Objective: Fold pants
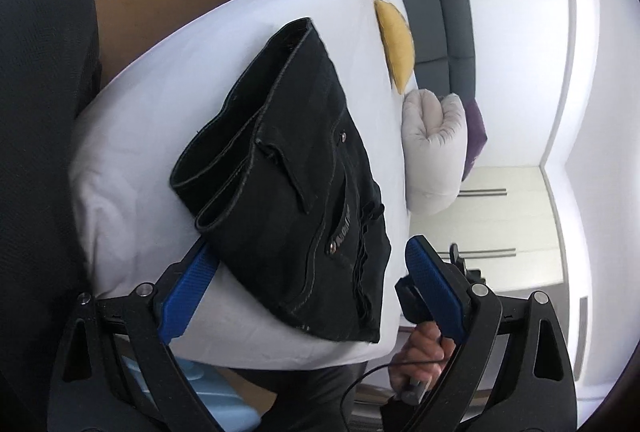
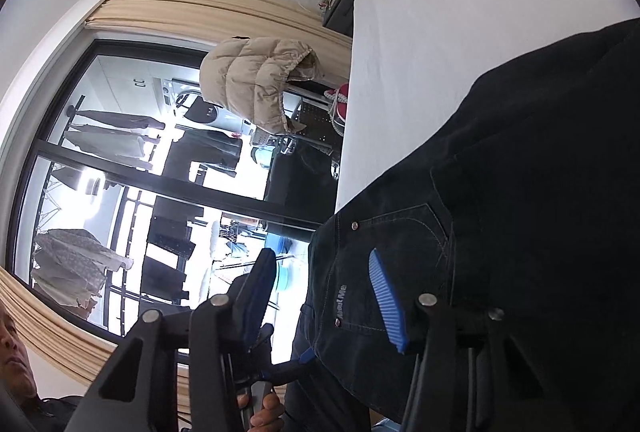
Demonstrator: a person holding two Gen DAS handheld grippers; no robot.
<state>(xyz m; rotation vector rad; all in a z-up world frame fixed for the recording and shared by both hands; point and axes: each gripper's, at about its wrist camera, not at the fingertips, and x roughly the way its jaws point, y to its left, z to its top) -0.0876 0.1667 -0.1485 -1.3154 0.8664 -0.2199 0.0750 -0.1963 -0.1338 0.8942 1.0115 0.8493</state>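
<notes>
Black jeans point(image 1: 296, 183) lie folded in a compact stack on the white bed point(image 1: 136, 135), hems toward the far left, pocket side up. My left gripper point(image 1: 316, 272) is open, its blue fingers point(image 1: 188, 292) wide apart on either side of the stack's near end, holding nothing. In the right wrist view the jeans point(image 2: 520, 191) fill the right side. My right gripper point(image 2: 324, 276) is open, one blue finger point(image 2: 386, 296) resting over the pocket area at the bed's edge, the other in the air beside the bed.
A yellow cushion point(image 1: 394, 43) and a rolled grey quilt point(image 1: 434, 147) lie at the bed's head. A dark headboard point(image 1: 440, 11) stands beyond. The right wrist view shows a balcony glass door point(image 2: 160, 191), beige curtains and a beige puffer jacket point(image 2: 256, 79).
</notes>
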